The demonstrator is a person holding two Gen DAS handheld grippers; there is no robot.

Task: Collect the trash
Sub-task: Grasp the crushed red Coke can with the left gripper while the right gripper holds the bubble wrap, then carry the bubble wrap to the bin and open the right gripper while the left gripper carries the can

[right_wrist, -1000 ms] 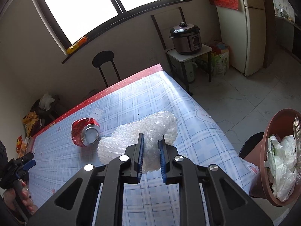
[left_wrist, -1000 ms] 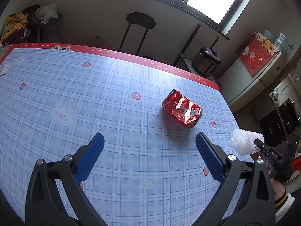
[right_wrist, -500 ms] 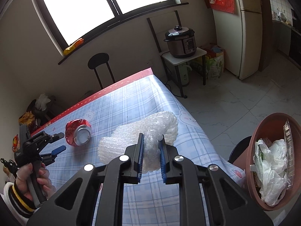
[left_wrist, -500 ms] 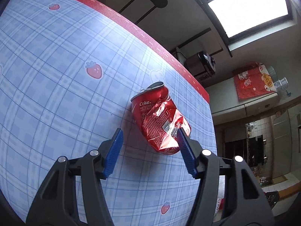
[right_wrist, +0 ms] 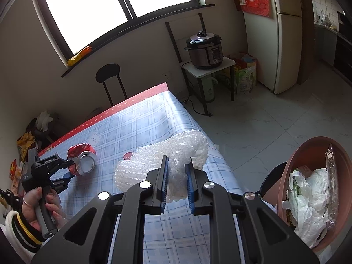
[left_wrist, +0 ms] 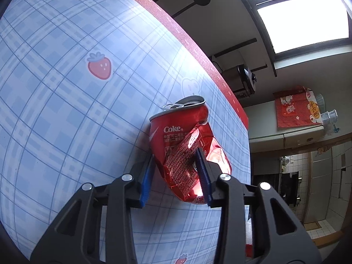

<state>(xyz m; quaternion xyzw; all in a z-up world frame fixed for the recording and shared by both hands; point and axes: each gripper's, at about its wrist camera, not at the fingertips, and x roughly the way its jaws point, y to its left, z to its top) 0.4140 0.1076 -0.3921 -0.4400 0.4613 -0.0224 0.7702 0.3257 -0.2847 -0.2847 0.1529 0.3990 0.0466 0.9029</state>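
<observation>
Table (right_wrist: 154,123), large, rectangular, covered in a blue plaid plastic cloth with strawberry and bear prints and a red border along the far edge; fills the left wrist view from 12 to 9 o'clock.

Bin (right_wrist: 292,165), round, terracotta-coloured plastic, at 4 o'clock in the right wrist view, off the table's near corner; holds crumpled white plastic bags and a clear wrapper.

Pressure cooker (right_wrist: 204,50), black and steel, on a small white side stand at 1 o'clock in the right wrist view.

Stool (right_wrist: 107,71), black, round seat, against the wall beyond the table's red edge at 11 o'clock.

Bubble wrap (right_wrist: 176,154), white, crumpled wad, at centre of the right wrist view, above the table's near right edge. Right gripper (right_wrist: 177,184), black with blue pads, clenched on its lower end.

Can (left_wrist: 184,145), red Coke aluminium, crushed and dented, lying on the cloth with its pull-tab end toward 12 o'clock, near the table's right edge; seen at 9 o'clock in the right wrist view. Left gripper (left_wrist: 175,177), black with blue pads, jaws just closing in, both pads now pressed on the can's crumpled lower half.

Hand (right_wrist: 41,204), in a white cuff with black and yellow stripes, gripping the left gripper's handle at 8 o'clock.
</observation>
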